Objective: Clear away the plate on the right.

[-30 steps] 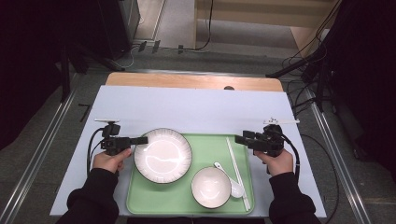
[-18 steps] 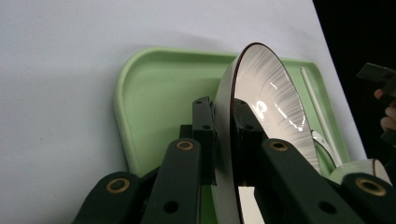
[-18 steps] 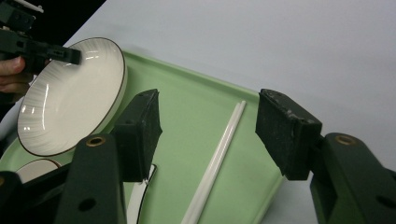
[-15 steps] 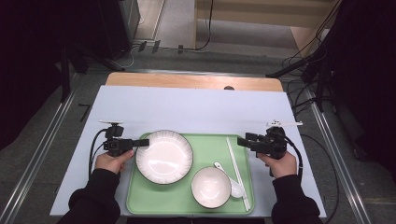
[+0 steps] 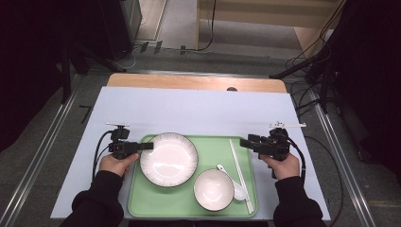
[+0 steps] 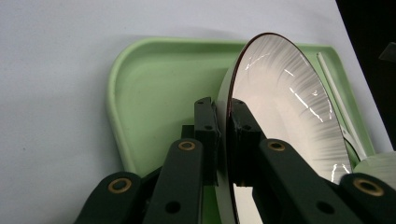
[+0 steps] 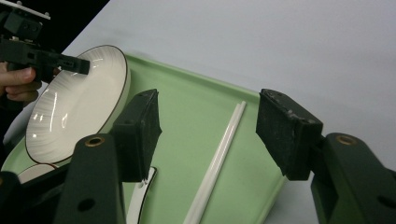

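At lower left of the high view, your left gripper [image 5: 142,146] is clamping its jaws on the rim of the plate [image 5: 169,159] over the green tray [image 5: 215,146], while your right gripper [image 5: 246,142] is hovering with jaws apart.

Even overhead light brightens the pale table [image 5: 198,111] while the surroundings far left and right fall into darkness, white glare streaks the glossy plate [image 6: 289,107], shadows lie soft and short, and in both gripper views the near black jaws look slightly soft while the high view is grainy.
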